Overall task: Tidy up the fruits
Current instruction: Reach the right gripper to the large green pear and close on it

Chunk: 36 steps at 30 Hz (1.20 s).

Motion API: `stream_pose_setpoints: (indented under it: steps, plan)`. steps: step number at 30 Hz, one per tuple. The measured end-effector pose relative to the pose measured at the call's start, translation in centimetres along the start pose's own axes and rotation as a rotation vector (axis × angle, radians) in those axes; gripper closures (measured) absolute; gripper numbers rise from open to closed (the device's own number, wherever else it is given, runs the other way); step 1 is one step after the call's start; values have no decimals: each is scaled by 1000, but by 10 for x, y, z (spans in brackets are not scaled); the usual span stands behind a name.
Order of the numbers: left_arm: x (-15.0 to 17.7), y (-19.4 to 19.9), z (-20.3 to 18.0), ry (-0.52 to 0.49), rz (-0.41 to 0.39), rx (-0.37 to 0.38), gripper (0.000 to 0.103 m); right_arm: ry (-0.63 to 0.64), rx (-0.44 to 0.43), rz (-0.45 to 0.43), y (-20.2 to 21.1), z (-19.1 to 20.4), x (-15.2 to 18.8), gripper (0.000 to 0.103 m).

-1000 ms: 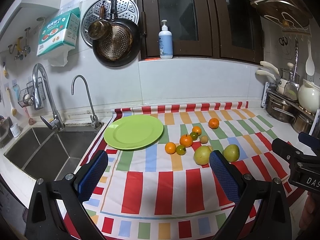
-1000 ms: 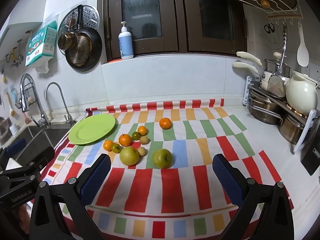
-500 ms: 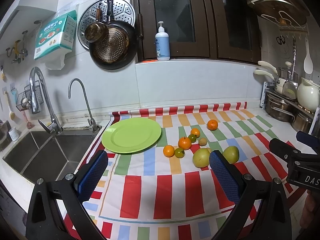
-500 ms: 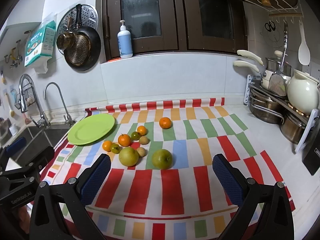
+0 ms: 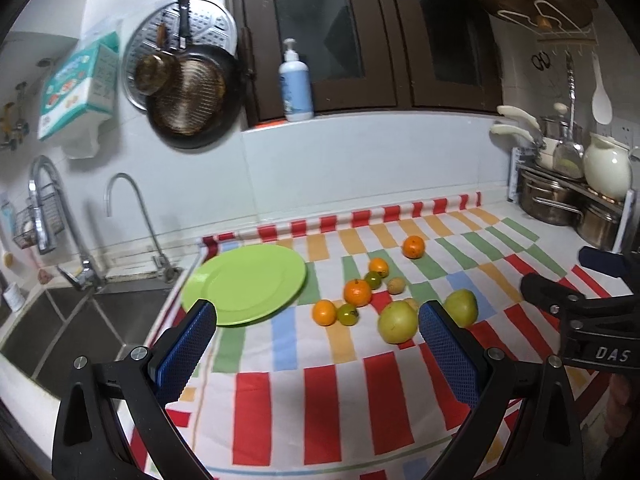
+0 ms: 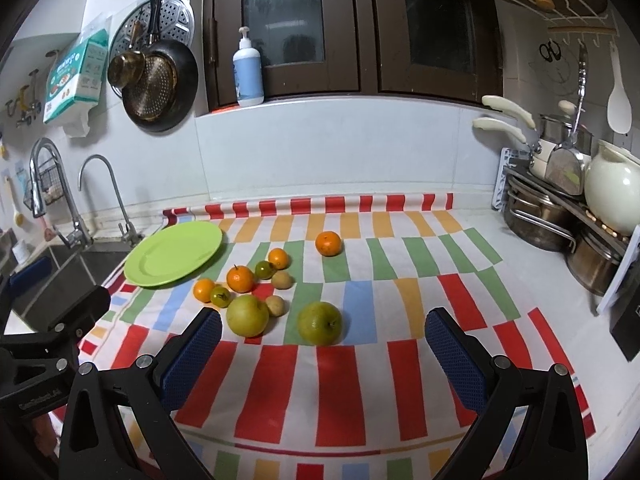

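Note:
Several fruits lie on a striped cloth [image 6: 344, 376]. Two big yellow-green fruits [image 6: 247, 315] [image 6: 319, 323] sit nearest. Small oranges [image 6: 240, 278] [image 6: 328, 243], green tangerines [image 6: 220, 296] and brown kiwis [image 6: 281, 279] lie behind them. An empty green plate [image 6: 174, 253] sits at the cloth's left; it also shows in the left wrist view [image 5: 244, 283]. My left gripper [image 5: 316, 344] is open and empty, above the cloth short of the fruit. My right gripper [image 6: 323, 344] is open and empty, just short of the two big fruits.
A sink [image 5: 52, 320] with two taps lies left of the cloth. Pots and a white kettle [image 6: 612, 188] stand on a rack at the right. Pans hang on the back wall [image 6: 156, 84]. A pump bottle [image 6: 248, 72] stands on the sill.
Both grippers have moved a little forward toward the fruit. The left view has swung slightly left. Nothing was taken hold of.

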State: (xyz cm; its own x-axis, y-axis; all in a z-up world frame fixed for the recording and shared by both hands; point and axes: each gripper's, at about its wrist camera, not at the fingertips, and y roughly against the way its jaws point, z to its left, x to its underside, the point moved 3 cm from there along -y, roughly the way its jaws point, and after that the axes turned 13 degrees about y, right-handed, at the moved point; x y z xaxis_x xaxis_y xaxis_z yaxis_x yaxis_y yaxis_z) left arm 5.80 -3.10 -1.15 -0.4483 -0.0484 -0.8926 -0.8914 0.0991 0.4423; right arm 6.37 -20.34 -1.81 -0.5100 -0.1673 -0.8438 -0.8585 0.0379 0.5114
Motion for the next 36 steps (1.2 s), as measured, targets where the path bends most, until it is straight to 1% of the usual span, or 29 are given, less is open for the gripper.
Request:
stream_pose_setpoints:
  steps: [3, 6, 10, 15, 17, 20, 28, 31, 36]
  plan:
    - [1, -14, -2, -8, 30, 34, 1, 5, -9, 11, -10, -1, 0, 1]
    - [4, -29, -6, -27, 62, 64, 5, 19, -15, 25, -22, -1, 1, 1]
    - [11, -50, -15, -80, 95, 95, 9, 34, -28, 53, -41, -3, 4, 1]
    - [22, -76, -26, -153, 147, 133, 15, 51, -44, 99, -65, -6, 9, 5]
    - [27, -88, -30, -175, 174, 148, 16, 55, -50, 123, -75, -8, 12, 8]
    - [36, -105, -35, -200, 223, 171, 20, 52, -70, 156, -91, -11, 17, 11]
    - [49, -136, -44, -231, 311, 214, 26, 52, -129, 233, -124, -11, 30, 20]
    - [52, -143, -47, -246, 330, 226, 27, 53, -152, 258, -133, -11, 34, 23]
    - [55, -155, -53, -252, 365, 246, 27, 49, -179, 286, -145, -13, 38, 24]
